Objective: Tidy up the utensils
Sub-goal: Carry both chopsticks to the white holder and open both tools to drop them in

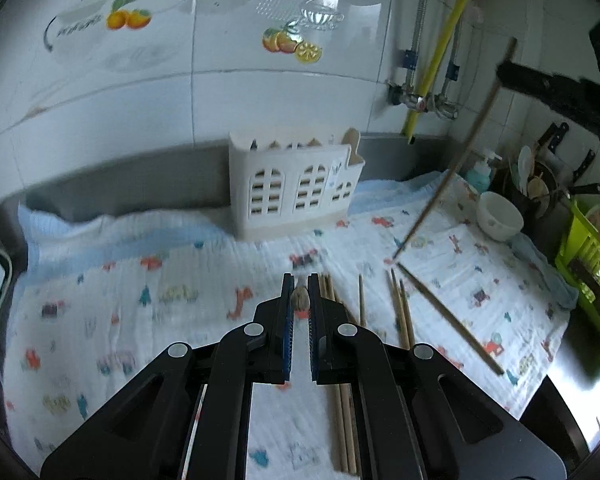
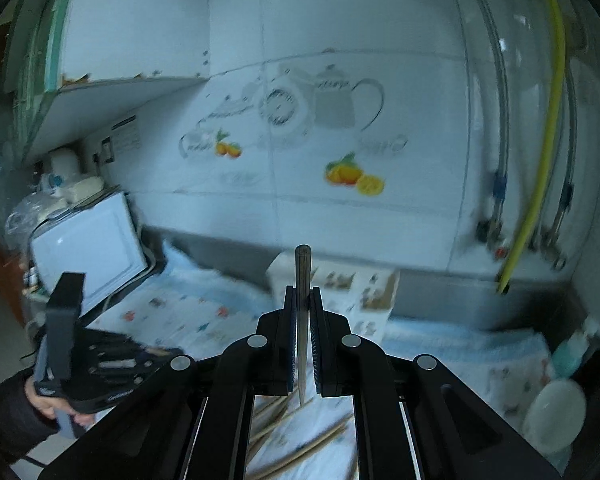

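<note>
**A chopstick in each gripper, the holder ahead at the back edge**

My left gripper (image 1: 299, 280) is clamped on one chopstick (image 1: 300, 300), seen end-on as a small round butt between the pads, so its long axis runs almost straight away from my camera and down under the jaws. My right gripper (image 2: 302, 292) is pinched on a second chopstick (image 2: 302, 268); this one stands nearly upright, its blunt end above the fingertips and its thin tip below them. From the left wrist view that same stick shows as a long slanted line, top toward the wall and tip hanging just above the printed cloth (image 1: 120, 280).

The relation that matters is the white utensil holder (image 1: 292, 188), which stands at the back edge of the worktop against the grey upstand, straight ahead of my left gripper and a little up-frame. From my right gripper it lies ahead and slightly right, blurred. I judge the left hand better lined up, but its stick is lying too flat; it would need tipping upright to drop into the top slots. The right stick is already close to vertical.

More loose chopsticks (image 1: 400, 312) lie on the cloth toward its front right part, long axes roughly front to back.

There is a small mark on the holder's face and a label on the wall at the left, but I can read neither. The wall tiles show fruit decals only.
</note>
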`<state>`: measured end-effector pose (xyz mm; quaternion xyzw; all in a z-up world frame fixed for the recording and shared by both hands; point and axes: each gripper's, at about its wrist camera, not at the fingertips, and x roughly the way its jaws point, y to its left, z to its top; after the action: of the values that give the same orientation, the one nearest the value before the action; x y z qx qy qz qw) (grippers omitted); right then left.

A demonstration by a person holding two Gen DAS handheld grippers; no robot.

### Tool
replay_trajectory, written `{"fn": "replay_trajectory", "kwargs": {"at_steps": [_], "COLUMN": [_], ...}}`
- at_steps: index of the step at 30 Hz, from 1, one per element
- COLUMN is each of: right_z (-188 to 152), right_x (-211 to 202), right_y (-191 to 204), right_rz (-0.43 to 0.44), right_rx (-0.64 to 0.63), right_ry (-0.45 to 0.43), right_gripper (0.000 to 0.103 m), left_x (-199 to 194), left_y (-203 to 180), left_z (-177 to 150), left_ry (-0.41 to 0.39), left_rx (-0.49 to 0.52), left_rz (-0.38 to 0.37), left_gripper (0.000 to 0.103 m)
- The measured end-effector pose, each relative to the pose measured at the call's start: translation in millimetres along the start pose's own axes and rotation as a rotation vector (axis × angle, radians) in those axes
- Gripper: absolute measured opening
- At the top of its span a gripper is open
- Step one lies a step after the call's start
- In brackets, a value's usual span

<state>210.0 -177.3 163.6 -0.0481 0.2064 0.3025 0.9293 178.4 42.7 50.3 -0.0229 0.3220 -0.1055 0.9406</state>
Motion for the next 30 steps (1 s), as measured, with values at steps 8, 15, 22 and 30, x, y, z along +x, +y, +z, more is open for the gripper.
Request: {"fn": "replay_trajectory", "kwargs": {"at_steps": [8, 15, 22, 30], "right_z": [60, 69, 47, 31], "right_x": [28, 82, 126, 145], "right_y": [-27, -50, -58, -62], "right_rz": [-0.116, -0.161, -0.161, -0.167], "right_rx": [-0.013, 0.016, 0.018, 0.004], "right_ry": [-0.091, -0.054, 0.019, 0.073], "right_gripper": [0.007, 0.007, 0.007, 0.007], "left_x": [13, 16, -2, -27], "left_y": [-3, -1, -6, -11], "left_z": [40, 67, 110, 168], "left_ry": [-0.003, -0.032, -0.131, -0.287], "left_rx": [0.045, 0.055, 0.095, 0.107], "left_rz": [-0.014, -0.020, 0.008, 0.039], "left_gripper": [0.005, 0.005, 0.005, 0.004]}}
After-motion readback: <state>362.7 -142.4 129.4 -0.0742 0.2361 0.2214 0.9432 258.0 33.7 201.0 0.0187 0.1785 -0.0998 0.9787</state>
